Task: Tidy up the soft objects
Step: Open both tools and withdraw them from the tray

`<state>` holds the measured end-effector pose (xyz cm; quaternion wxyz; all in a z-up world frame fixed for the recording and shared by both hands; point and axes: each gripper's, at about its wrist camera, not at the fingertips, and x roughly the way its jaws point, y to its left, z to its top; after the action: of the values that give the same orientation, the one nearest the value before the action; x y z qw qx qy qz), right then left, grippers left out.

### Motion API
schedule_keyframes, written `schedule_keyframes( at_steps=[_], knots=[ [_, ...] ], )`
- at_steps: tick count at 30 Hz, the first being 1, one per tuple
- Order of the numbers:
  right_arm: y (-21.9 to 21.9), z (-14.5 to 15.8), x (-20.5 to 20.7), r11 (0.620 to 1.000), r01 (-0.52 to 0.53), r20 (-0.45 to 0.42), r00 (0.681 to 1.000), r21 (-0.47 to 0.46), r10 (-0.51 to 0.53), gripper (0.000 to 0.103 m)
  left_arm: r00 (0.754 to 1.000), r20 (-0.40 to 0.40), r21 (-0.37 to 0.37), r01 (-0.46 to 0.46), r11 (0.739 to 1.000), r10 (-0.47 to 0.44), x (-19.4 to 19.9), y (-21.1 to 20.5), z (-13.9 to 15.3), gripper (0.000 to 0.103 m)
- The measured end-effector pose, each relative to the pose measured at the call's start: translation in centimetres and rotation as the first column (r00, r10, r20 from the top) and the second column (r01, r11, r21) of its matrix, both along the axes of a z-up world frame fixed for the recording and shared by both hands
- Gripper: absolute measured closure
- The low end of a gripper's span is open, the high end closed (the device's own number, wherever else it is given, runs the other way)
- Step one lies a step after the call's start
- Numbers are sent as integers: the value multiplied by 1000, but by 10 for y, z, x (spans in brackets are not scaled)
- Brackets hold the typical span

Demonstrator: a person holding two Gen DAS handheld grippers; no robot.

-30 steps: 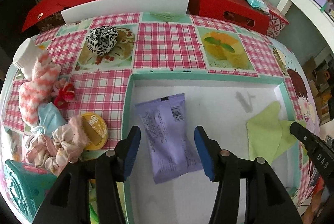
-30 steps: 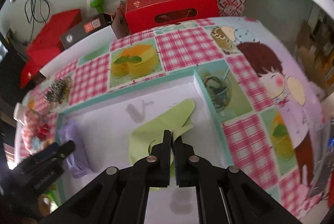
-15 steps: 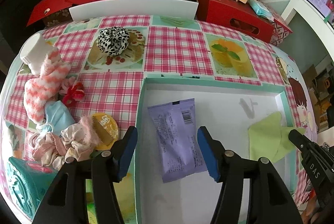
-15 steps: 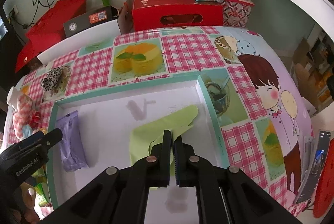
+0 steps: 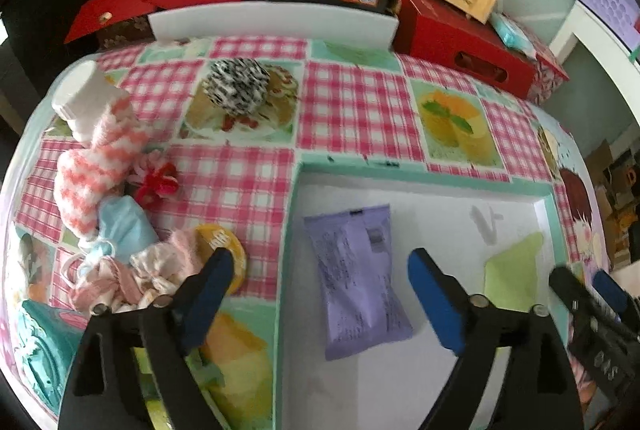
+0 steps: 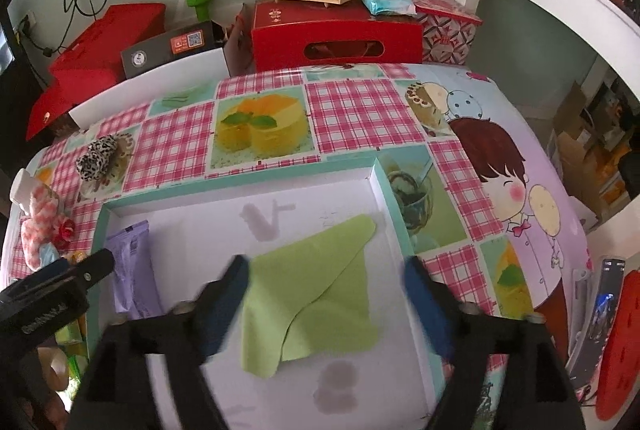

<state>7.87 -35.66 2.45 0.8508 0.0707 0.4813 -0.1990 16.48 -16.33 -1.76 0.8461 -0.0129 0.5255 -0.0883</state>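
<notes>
Right gripper (image 6: 324, 298) spread wide, released, low in the frame over green cloth (image 6: 316, 286) lying flat in the white tray (image 6: 240, 197). Left gripper (image 5: 320, 294) likewise spread, grasping nothing, above purple packet (image 5: 356, 278) at frame center. Pile of soft things (image 5: 108, 197) at left edge.

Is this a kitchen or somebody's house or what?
Probably a room in someone's home, not clearly a kitchen. The table wears a cartoon cake tablecloth, red gift boxes are stacked against the wall, and socks and hair scrunchies lie about, with a white tray for sorting.
</notes>
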Motion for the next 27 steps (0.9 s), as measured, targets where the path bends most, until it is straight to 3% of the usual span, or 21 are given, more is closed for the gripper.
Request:
schedule_keyframes(
  at_steps=[5,14,27],
  knots=[
    [4,0,1,999,-2,-6,1000,-54,2,0,999,24,-29,-38,999,39,3,10,5,7],
    [6,-2,3,998,-10,-24,1000,-64,9,0,998,29,-29,-60,998,60,4,17,7,6],
    [5,0,2,998,15,-36,999,-68,-17,0,1000,21,20,-7,1000,7,2,15,12,6]
  ],
)
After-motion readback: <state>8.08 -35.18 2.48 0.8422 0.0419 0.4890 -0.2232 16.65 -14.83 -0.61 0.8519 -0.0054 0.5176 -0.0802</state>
